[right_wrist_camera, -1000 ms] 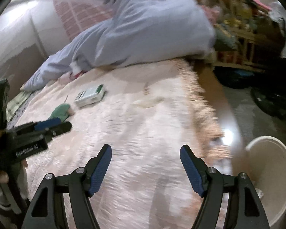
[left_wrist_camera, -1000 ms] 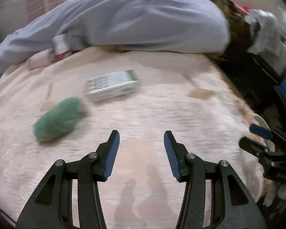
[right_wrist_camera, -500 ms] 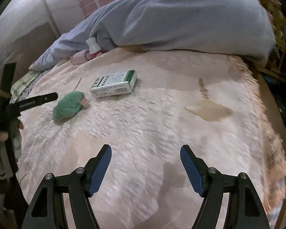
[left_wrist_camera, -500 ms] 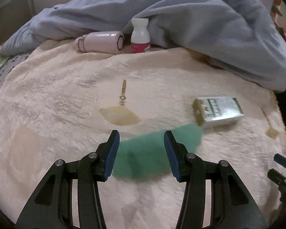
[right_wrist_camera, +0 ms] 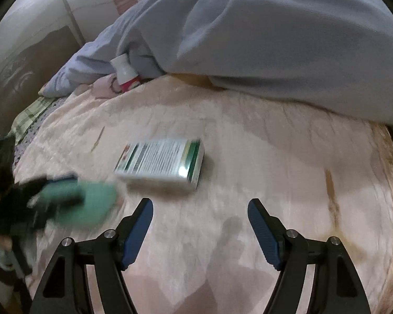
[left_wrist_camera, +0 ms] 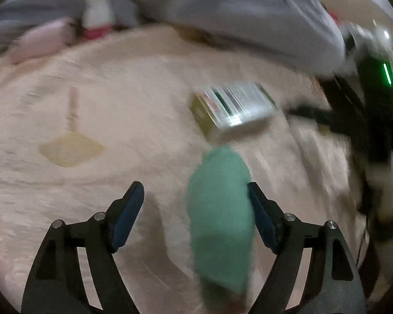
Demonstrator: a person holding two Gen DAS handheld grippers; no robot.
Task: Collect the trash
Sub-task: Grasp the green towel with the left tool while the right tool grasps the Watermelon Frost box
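A crumpled green wad (left_wrist_camera: 220, 209) lies on the pink bedspread (left_wrist_camera: 118, 99). My left gripper (left_wrist_camera: 196, 204) is open with the wad between its fingers, close against the right one. The wad also shows in the right wrist view (right_wrist_camera: 91, 201), partly covered by the left gripper (right_wrist_camera: 39, 204). A white and green carton (left_wrist_camera: 233, 107) lies just beyond the wad. My right gripper (right_wrist_camera: 200, 225) is open and empty, a little short of the carton (right_wrist_camera: 162, 161). Both views are blurred.
A grey-blue duvet (right_wrist_camera: 275, 34) is heaped across the far side of the bed. A white bottle with a red base (right_wrist_camera: 125, 73) and a pink roll (left_wrist_camera: 42, 39) lie at its edge. The right gripper (left_wrist_camera: 353, 120) shows at the right of the left wrist view.
My left gripper has opened wider and closed in on the green wad, which now lies lengthwise between its fingers. My right gripper has moved closer to the carton.
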